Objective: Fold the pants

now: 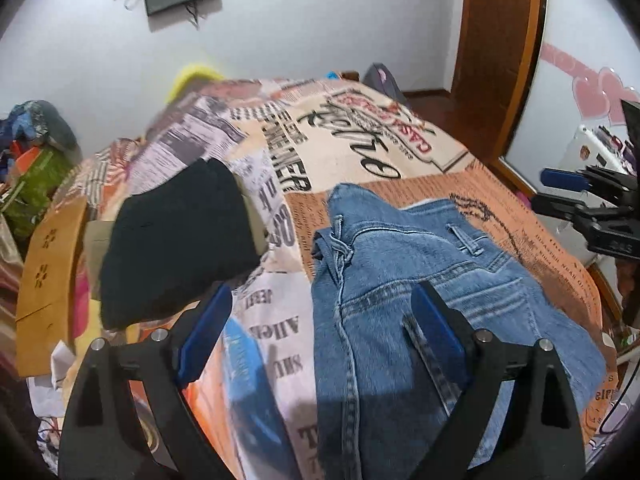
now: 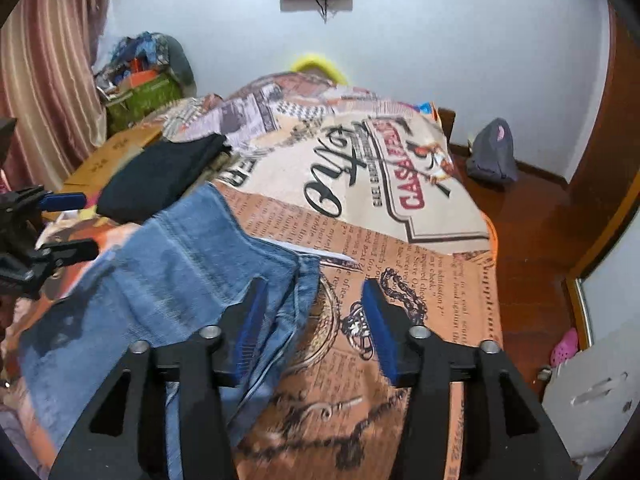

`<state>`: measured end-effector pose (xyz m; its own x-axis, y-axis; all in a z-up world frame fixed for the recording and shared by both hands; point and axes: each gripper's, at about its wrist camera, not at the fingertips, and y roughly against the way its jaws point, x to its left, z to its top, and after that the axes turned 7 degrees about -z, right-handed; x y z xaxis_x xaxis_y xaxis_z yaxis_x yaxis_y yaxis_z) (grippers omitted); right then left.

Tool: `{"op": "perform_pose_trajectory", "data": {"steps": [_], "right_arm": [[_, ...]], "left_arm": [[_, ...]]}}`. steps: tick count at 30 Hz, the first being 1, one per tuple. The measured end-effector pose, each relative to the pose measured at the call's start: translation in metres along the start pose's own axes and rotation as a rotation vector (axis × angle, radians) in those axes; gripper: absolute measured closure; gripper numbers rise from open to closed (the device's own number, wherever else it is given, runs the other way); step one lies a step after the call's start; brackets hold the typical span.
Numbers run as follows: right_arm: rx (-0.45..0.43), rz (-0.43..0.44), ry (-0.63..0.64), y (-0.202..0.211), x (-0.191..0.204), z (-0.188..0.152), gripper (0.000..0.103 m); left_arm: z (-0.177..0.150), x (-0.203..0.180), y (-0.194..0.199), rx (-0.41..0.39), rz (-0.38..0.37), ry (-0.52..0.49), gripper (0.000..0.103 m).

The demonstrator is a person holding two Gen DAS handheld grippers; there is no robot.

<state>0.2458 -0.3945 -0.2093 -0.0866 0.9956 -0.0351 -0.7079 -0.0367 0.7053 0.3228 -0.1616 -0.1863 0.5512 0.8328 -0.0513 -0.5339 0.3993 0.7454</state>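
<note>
A pair of blue jeans [image 1: 420, 288] lies on the bed, waistband and belt loops toward the far side; it also shows in the right wrist view [image 2: 172, 272]. My left gripper [image 1: 324, 312] is open above the jeans' left seam, one finger over the bedspread, the other over the denim. My right gripper [image 2: 312, 312] is open at the jeans' right edge, its left finger over the denim, its right finger over the bedspread. The right gripper shows in the left wrist view [image 1: 576, 196]; the left gripper shows in the right wrist view [image 2: 68, 224]. Neither holds anything.
The bed has a newspaper-print bedspread [image 2: 400, 184]. A folded black garment [image 1: 176, 240] lies at its left, also in the right wrist view [image 2: 160, 176]. A cardboard piece [image 1: 48, 280] stands at the left edge. Clutter [image 2: 140, 76] and a curtain are beyond. Wooden floor [image 2: 532, 240] lies right.
</note>
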Motion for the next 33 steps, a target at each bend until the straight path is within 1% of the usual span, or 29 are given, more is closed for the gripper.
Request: {"op": "perform_pose_trajectory", "data": {"steps": [2,4,7,8,10,13,17,19,21,23,25,28,30,33], "right_arm": [[-0.022,-0.004,0.011,0.019,0.005,-0.003,0.049],[-0.035,0.009,0.019,0.033,0.011,-0.007,0.047],[-0.042,0.025,0.009,0.043,0.018,-0.014,0.034],[-0.046,0.03,0.004,0.045,0.021,-0.017,0.032],[-0.04,0.054,-0.009,0.047,0.026,-0.026,0.032],[0.013,0.088,-0.035,0.037,0.031,-0.038,0.032],[0.093,0.112,-0.089,0.019,0.033,-0.052,0.032],[0.142,0.148,-0.133,0.005,0.03,-0.056,0.032],[0.178,0.18,-0.163,-0.006,0.027,-0.058,0.032],[0.206,0.209,-0.175,-0.019,0.026,-0.06,0.032],[0.218,0.255,-0.193,-0.028,0.024,-0.059,0.031],[0.233,0.297,-0.21,-0.035,0.022,-0.06,0.025],[0.249,0.332,-0.226,-0.044,0.021,-0.059,0.024],[0.282,0.389,-0.254,-0.054,0.02,-0.06,0.02]], "left_arm": [[-0.004,-0.002,0.01,-0.013,-0.005,0.007,0.011],[-0.011,-0.004,0.018,-0.011,-0.029,0.012,0.011],[-0.022,-0.009,0.027,-0.01,-0.046,0.021,0.011],[-0.025,-0.01,0.028,-0.007,-0.058,0.026,0.011],[-0.031,-0.01,0.025,0.013,-0.081,0.046,0.011],[-0.037,-0.007,0.015,0.061,-0.118,0.081,0.011],[-0.039,-0.001,-0.006,0.125,-0.139,0.115,0.011],[-0.039,0.003,-0.017,0.154,-0.15,0.127,0.011],[-0.039,0.008,-0.028,0.177,-0.179,0.152,0.011],[-0.038,0.016,-0.039,0.201,-0.224,0.195,0.011],[-0.038,0.023,-0.048,0.22,-0.273,0.238,0.011],[-0.037,0.031,-0.062,0.252,-0.334,0.283,0.01],[-0.037,0.034,-0.069,0.271,-0.368,0.301,0.005],[-0.034,0.034,-0.075,0.283,-0.395,0.289,0.004]]}}
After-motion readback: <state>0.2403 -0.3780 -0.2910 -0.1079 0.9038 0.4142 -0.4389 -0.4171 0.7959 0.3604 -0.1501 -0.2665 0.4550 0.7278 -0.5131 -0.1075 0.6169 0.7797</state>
